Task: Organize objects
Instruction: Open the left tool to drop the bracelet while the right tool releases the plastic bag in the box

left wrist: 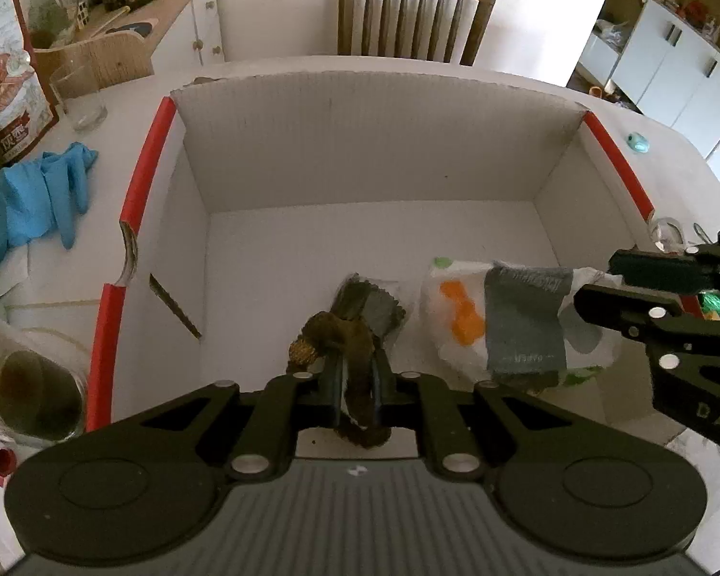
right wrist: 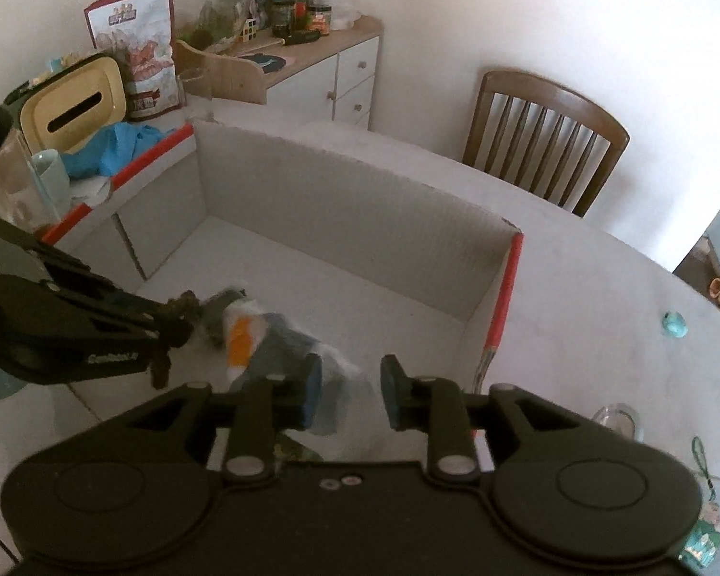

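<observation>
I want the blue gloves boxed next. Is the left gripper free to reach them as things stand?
Probably not yet: the left gripper is shut on a brown cloth inside the box, and the blue gloves lie outside its red-edged left wall.

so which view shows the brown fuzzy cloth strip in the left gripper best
The left wrist view: the brown fuzzy cloth strip sits sharp and central, pinched in the shut left gripper over the white cardboard box. The right wrist view shows only small dark blurry bits of it.

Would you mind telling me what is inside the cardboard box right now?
Inside the cardboard box lie a white patterned cloth with a grey sock on top, and a dark packet. The left gripper, holding a brown sock, partly covers the packet.
</observation>
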Demonstrator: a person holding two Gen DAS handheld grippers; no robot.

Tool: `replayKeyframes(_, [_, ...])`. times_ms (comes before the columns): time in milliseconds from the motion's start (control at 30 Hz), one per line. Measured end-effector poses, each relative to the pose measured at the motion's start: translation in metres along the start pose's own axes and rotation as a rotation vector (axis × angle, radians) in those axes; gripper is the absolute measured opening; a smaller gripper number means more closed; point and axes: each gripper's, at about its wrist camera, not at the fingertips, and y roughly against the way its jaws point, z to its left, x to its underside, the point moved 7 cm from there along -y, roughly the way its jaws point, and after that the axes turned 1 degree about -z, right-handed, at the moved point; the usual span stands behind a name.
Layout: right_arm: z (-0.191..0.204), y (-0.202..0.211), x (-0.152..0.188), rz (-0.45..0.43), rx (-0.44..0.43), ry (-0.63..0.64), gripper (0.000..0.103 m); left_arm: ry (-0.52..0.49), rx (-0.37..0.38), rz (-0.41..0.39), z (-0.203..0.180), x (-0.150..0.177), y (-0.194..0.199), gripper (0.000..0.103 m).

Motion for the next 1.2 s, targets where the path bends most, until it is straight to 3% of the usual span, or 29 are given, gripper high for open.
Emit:
replayKeyframes(367, [-0.009, 0.023, 0.004, -0.034, -0.023, -0.066, 0.036, -0.003, 0.003, -0.012, -0.002, 0.004, 0.010, 0.016])
replayKeyframes(500, [-0.012, 0.037, 0.004, -0.059, -0.032, -0.087, 0.042, 0.005, 0.009, -0.033, -0.004, 0.003, 0.017, 0.031])
replayKeyframes(567, [-0.014, 0.045, 0.004, -0.077, -0.033, -0.098, 0.047, -0.002, 0.010, -0.050, -0.006, 0.002, 0.023, 0.044])
replayKeyframes(633, [-0.017, 0.052, 0.006, -0.088, -0.036, -0.110, 0.049, -0.005, 0.010, -0.075, -0.008, 0.001, 0.029, 0.064])
replayKeyframes(1200, [-0.036, 0.122, 0.020, -0.229, -0.064, -0.213, 0.086, -0.033, 0.038, -0.204, -0.032, -0.001, 0.083, 0.076])
